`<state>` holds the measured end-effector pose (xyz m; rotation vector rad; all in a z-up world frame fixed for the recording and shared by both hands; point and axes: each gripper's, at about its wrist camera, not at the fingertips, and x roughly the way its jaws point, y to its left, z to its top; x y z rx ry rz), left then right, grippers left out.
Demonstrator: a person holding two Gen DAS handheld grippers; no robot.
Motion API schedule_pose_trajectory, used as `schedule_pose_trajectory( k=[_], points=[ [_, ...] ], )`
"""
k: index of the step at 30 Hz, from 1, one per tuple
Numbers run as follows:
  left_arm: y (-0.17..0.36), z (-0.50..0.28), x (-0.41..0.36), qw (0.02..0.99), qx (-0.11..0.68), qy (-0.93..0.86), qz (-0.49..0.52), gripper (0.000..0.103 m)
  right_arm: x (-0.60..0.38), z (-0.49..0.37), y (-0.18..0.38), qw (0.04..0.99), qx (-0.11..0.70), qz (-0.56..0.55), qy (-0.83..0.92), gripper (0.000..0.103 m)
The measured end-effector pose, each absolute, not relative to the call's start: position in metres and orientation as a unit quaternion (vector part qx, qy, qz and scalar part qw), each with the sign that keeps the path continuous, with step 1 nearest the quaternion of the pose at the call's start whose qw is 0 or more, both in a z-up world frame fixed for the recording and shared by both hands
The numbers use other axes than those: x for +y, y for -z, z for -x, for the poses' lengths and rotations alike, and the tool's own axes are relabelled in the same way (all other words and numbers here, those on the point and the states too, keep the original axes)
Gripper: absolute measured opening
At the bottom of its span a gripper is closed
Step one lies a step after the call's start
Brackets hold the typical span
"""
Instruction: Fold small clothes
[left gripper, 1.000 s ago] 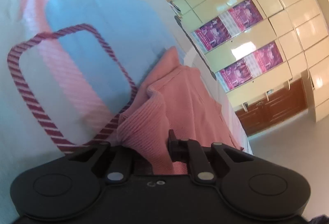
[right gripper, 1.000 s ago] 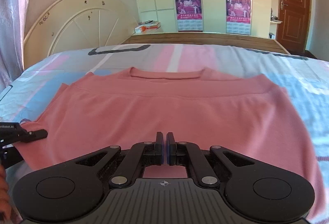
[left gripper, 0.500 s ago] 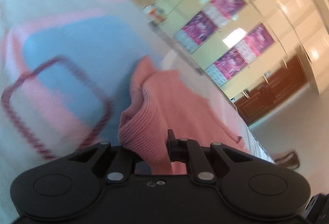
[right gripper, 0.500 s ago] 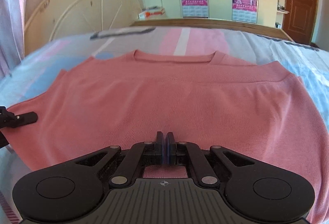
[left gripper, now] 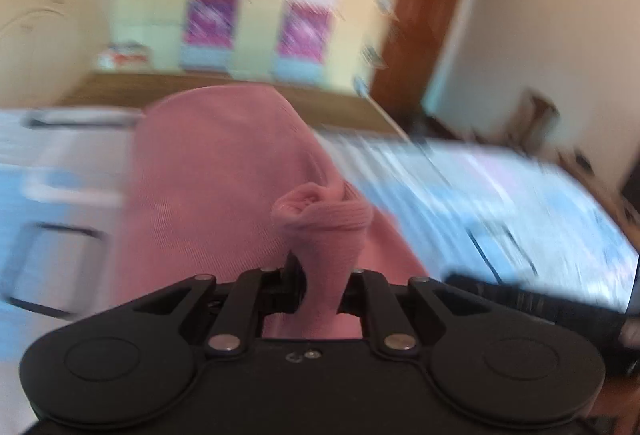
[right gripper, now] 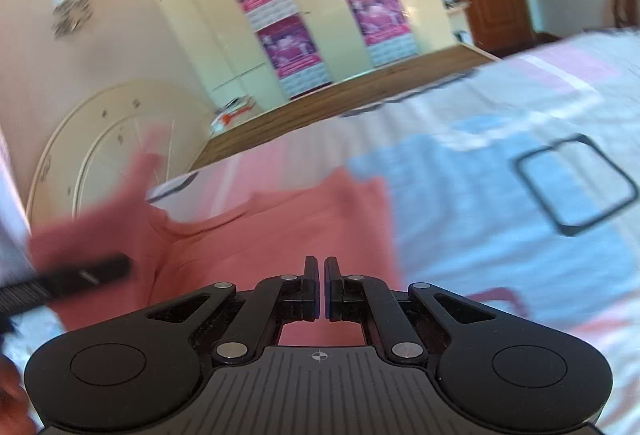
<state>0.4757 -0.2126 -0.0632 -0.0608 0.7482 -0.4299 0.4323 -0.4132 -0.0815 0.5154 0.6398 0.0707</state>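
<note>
Two tongs work one pink sweater [left gripper: 224, 195] on the bed [right gripper: 500, 235]. Left tongs [left gripper: 322, 283] pinch a bunched ribbed edge of the garment, which rises between the fingers and curls over just above them; more of the fabric is lifted behind it, blurred. Right tongs [right gripper: 324, 287] are pressed together, a thin slit between the pads, and whether cloth is caught there I cannot tell; the sweater lies under and ahead of them on the patterned sheet. At the right camera's left edge, the other tool shows dark and blurred against raised pink fabric. Posters [right gripper: 280, 35] hang on the wardrobe [right gripper: 192, 27] beyond.
</note>
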Motion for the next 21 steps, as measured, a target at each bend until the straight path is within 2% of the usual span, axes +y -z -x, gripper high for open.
schedule_pose_trajectory(
  k=[1,2,3,5,6,7,8,11,14,21],
  points=[
    [0.077,-0.472,-0.235,0.893,0.387,0.23,0.024,0.031,-0.426,-0.43,0.081,0.913,0.312,-0.26,-0.035,0.003],
    [0.092,-0.469,-0.254,0.874,0.419,0.248,0.014,0.042,-0.437,-0.427,0.081,0.91,0.311,-0.27,-0.038,0.003],
    [0.099,-0.466,-0.268,0.86,0.443,0.253,0.003,0.043,-0.447,-0.424,0.082,0.909,0.311,-0.276,-0.04,0.003],
    [0.093,-0.451,-0.267,0.868,0.421,0.262,0.009,0.048,-0.457,-0.421,0.08,0.904,0.317,-0.282,-0.046,0.008],
    [0.085,-0.444,-0.257,0.876,0.407,0.257,0.019,0.056,-0.461,-0.42,0.078,0.903,0.315,-0.286,-0.057,0.025],
    [0.076,-0.441,-0.24,0.886,0.392,0.244,0.035,0.061,-0.464,-0.416,0.075,0.903,0.313,-0.288,-0.067,0.037],
    [0.069,-0.442,-0.224,0.894,0.382,0.23,0.048,0.062,-0.462,-0.416,0.073,0.904,0.308,-0.287,-0.078,0.056],
    [0.059,-0.457,-0.17,0.921,0.356,0.15,0.052,0.061,-0.449,-0.42,0.073,0.894,0.308,-0.297,-0.129,0.057],
    [0.07,-0.48,-0.133,0.922,0.373,0.092,0.046,0.054,-0.43,-0.432,0.079,0.884,0.329,-0.291,-0.16,0.057],
    [0.119,-0.499,-0.112,0.904,0.419,0.074,0.04,0.055,-0.4,-0.459,0.11,0.858,0.407,-0.265,-0.169,0.056]
  ],
)
